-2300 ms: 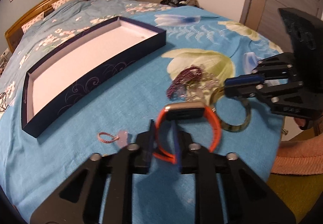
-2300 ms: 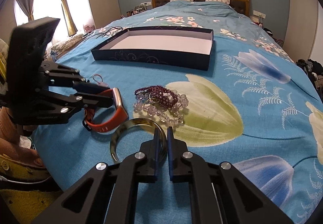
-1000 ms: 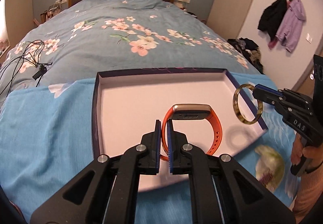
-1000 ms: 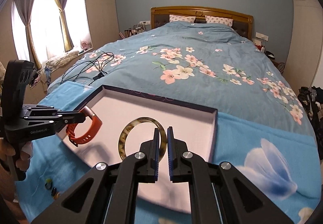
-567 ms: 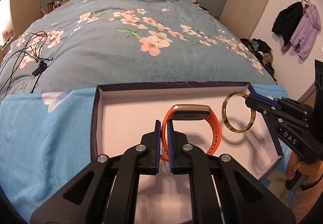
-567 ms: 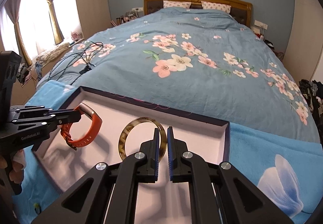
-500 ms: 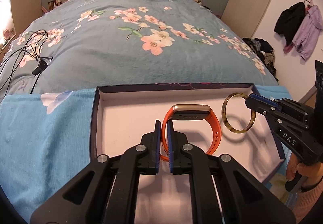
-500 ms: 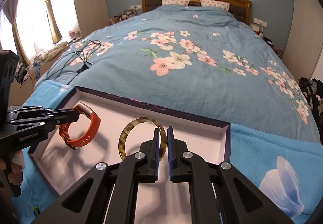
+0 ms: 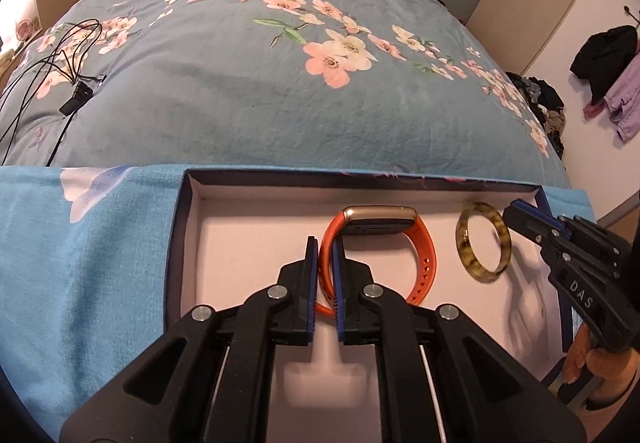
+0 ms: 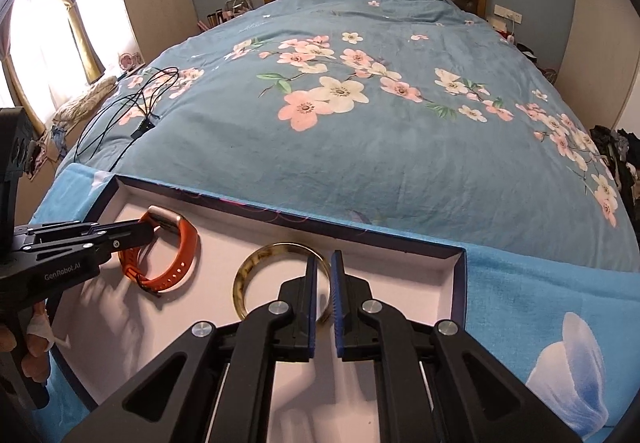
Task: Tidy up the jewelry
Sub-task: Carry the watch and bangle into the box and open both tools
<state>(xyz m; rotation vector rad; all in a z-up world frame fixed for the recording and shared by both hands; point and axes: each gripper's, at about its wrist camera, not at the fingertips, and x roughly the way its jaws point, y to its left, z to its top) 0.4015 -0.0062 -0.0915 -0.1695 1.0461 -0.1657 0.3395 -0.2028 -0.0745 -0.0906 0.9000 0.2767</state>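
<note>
A dark blue box (image 9: 360, 178) (image 10: 360, 233) with a pale pink floor lies on the bed. My left gripper (image 9: 325, 243) (image 10: 146, 233) is shut on the strap of an orange watch (image 9: 424, 243) (image 10: 186, 247), held low over the box's middle. To its right, my right gripper (image 10: 324, 257) (image 9: 510, 213) is shut on the rim of a tortoiseshell bangle (image 9: 482, 273) (image 10: 244, 275), also low inside the box near its far wall. Both pieces cast shadows on the floor close beneath them.
The box sits on a bright blue cloth (image 9: 80, 243) spread over a floral blue duvet (image 10: 360, 103). Black cables (image 9: 60, 75) lie on the duvet at far left. A person's hand (image 9: 592, 363) holds the right gripper's handle; another hand (image 10: 24, 347) holds the left's.
Both grippers have moved forward and down into the box with the watch and the bangle still held. The box now fills the lower part of both views.
</note>
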